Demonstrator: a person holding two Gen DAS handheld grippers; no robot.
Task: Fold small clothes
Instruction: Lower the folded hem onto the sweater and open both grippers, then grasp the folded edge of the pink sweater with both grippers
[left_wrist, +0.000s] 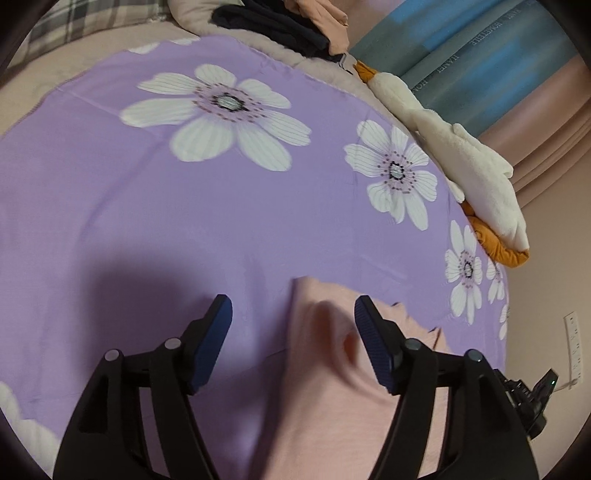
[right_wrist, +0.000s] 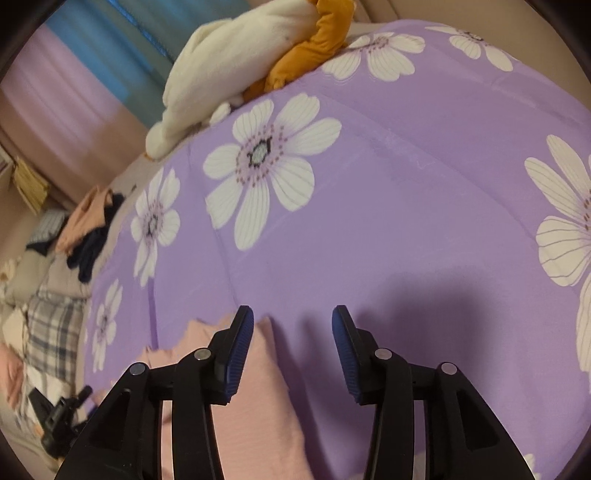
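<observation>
A pink garment (left_wrist: 332, 387) lies on the purple flowered bedspread (left_wrist: 147, 203), its upper left corner between my left gripper's fingers. My left gripper (left_wrist: 293, 306) is open and hovers over that corner, holding nothing. In the right wrist view the same pink garment (right_wrist: 255, 413) lies at the lower left, its right edge under the left finger. My right gripper (right_wrist: 293, 314) is open and empty, above the garment's edge and the bare bedspread (right_wrist: 406, 203). The other gripper (right_wrist: 59, 417) shows at the far lower left.
A white and orange plush toy (left_wrist: 461, 158) lies along the bedspread's far edge, also in the right wrist view (right_wrist: 240, 66). A pile of dark and peach clothes (left_wrist: 295, 26) sits at the back. A plaid pillow (right_wrist: 51, 325) lies at the left.
</observation>
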